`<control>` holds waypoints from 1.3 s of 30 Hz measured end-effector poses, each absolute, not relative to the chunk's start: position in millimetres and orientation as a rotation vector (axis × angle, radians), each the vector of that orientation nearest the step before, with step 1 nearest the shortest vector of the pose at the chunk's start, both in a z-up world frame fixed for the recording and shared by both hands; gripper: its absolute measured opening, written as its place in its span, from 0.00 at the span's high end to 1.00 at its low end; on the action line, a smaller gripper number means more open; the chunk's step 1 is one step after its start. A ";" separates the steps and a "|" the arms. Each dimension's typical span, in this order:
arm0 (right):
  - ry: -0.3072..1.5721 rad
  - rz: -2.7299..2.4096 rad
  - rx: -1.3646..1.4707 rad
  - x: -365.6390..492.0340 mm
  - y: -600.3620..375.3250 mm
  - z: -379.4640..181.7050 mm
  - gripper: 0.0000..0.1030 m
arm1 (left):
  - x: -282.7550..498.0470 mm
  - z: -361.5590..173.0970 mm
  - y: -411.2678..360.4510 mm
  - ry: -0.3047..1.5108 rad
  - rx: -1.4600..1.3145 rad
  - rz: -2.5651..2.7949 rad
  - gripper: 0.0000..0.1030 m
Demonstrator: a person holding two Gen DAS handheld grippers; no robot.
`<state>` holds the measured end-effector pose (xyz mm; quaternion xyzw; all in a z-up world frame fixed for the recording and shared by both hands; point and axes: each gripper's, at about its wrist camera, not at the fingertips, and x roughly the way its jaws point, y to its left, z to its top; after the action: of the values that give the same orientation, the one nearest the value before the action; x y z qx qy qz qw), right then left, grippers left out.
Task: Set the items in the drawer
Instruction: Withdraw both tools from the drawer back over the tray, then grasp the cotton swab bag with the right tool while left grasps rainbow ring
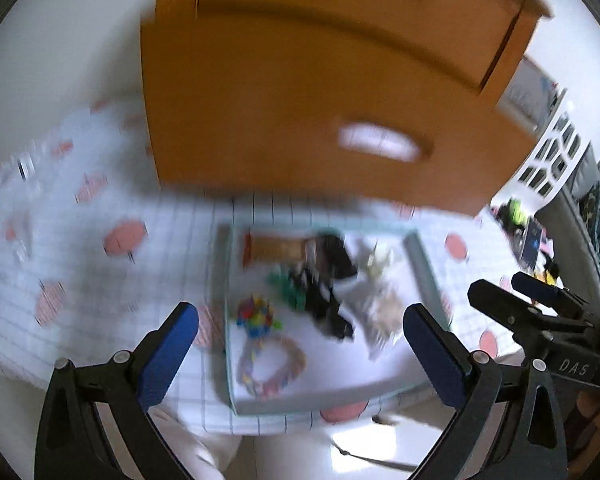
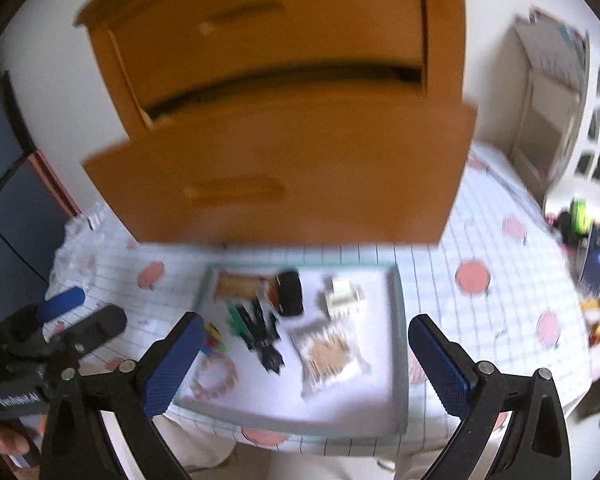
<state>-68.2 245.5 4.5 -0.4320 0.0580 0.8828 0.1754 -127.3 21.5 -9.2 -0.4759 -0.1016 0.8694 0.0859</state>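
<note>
Blurred frames. Wooden drawer unit (image 2: 276, 128) stands at the counter's (image 2: 500, 312) far edge, lower drawer (image 2: 268, 184) pulled slightly out. Just before it, pale tray (image 2: 400, 360) holds a bead bracelet (image 2: 216, 376), black clips (image 2: 266, 336), white packet (image 2: 328, 356), brown bar (image 2: 236, 286). Left gripper (image 1: 300, 344) and right gripper (image 2: 306, 360) hover above the near edge, jaws spread wide, empty.

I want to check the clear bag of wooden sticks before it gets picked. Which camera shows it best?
The right wrist view: the bag of wooden sticks lies whole and fairly sharp on the tray, between the open fingers. In the left wrist view the bag is a motion-blurred pale smear, its contents unreadable.
</note>
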 end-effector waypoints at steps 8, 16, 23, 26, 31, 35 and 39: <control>0.251 2.371 -1.391 -67.0 271.1 -69.1 0.00 | -133.7 -80.3 31.3 -0.327 -1.633 2.462 0.25; 0.299 2.327 -1.468 -81.1 283.0 -105.9 0.00 | -140.6 -104.9 36.8 -0.314 -1.699 2.417 0.36; 0.270 2.308 -1.511 -94.4 288.6 -123.5 0.00 | -146.0 -121.3 29.2 -0.361 -1.781 2.390 0.49; 0.289 2.298 -1.514 -97.4 291.6 -129.4 0.00 | -146.7 -123.7 26.4 -0.367 -1.792 2.401 0.52; 0.267 2.293 -1.526 -102.7 291.7 -136.2 0.00 | -148.5 -129.6 24.5 -0.372 -1.828 2.395 0.62; 0.235 2.283 -1.540 -106.3 289.3 -142.0 0.02 | -149.5 -134.4 24.7 -0.361 -1.854 2.396 0.64; 0.207 2.259 -1.555 -109.9 288.5 -149.5 0.08 | -150.6 -140.3 22.7 -0.362 -1.890 2.391 0.66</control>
<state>-109.9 288.5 -149.5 -0.5547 0.0738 0.8056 0.1945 -150.6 22.7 -140.3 -0.6153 -0.1178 0.7786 0.0361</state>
